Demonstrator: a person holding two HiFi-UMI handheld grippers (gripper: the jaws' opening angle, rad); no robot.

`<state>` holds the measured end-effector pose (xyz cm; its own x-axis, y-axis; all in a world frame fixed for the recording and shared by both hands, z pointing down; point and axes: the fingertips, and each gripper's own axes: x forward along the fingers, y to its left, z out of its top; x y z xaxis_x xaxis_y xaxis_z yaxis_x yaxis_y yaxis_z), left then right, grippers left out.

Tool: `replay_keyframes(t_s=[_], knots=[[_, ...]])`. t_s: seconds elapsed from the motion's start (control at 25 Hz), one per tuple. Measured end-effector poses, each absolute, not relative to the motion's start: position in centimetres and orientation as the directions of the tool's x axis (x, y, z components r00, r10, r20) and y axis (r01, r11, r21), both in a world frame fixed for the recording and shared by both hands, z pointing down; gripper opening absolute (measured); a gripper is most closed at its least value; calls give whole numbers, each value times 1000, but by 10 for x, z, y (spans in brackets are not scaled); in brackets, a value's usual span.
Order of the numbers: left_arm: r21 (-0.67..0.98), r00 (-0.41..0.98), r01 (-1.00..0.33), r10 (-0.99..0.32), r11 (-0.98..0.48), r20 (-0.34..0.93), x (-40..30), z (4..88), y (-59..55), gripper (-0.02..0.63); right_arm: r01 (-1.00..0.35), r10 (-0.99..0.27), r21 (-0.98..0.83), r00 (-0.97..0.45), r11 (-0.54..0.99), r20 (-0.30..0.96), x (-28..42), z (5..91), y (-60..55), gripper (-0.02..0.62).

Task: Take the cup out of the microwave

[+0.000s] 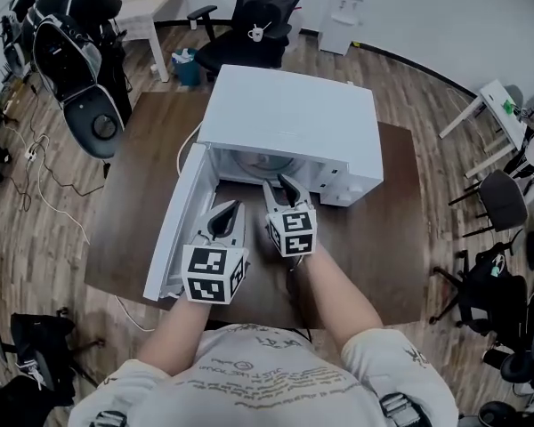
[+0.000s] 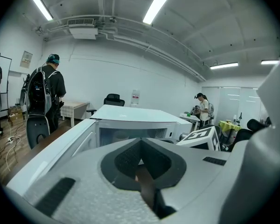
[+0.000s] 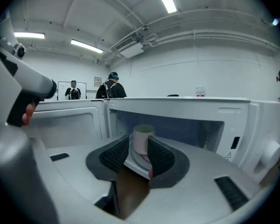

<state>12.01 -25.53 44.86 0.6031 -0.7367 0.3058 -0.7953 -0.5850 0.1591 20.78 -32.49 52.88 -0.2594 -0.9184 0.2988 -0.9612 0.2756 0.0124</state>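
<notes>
**Head view.** One white microwave (image 1: 289, 118) sits on a dark wooden surface (image 1: 374, 238), with its door (image 1: 173, 229) swung fully open to my left so the cavity can be reached from the front. My left hand-held gripper (image 1: 230, 206) hangs just beside the inner face of the door, low over the surface. I judge it is parked there to keep out of the other hand's way. My right hand-held gripper (image 1: 283, 183) points into the mouth of the cavity.

**Left gripper view.** The jaws are narrow, with the tips meeting and nothing between them. The microwave lies ahead, and the marker cube (image 2: 200, 134) of my right hand-held gripper is off to the right.

**Right gripper view.** The jaws are spread wide and aimed straight in. One pale cup (image 3: 143, 133) stands upright on the turntable plate (image 3: 135, 164) inside the cavity. It is framed in the gap between the jaws but lies beyond the tips, and neither pad presses on it. The spread seems set to pass either side of the cup wall. The cup is not yet taken out.
</notes>
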Motion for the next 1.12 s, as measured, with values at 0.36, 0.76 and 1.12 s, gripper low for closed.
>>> replay_keyframes(t_s=[0.36,0.76,1.12], knots=[[136,584,-807,-741,-575,331,115,460,-260,11,-972,-887,25,-201,232,417,219,588,-382,140],[112,550,-826,-747,-552,374,95,472,-257,11,-963,-869,67,-204,260,450,216,607,-418,140],[115,542,-832,-750,-543,379,88,476,-255,11,-958,-860,85,-203,273,468,205,615,-433,138]])
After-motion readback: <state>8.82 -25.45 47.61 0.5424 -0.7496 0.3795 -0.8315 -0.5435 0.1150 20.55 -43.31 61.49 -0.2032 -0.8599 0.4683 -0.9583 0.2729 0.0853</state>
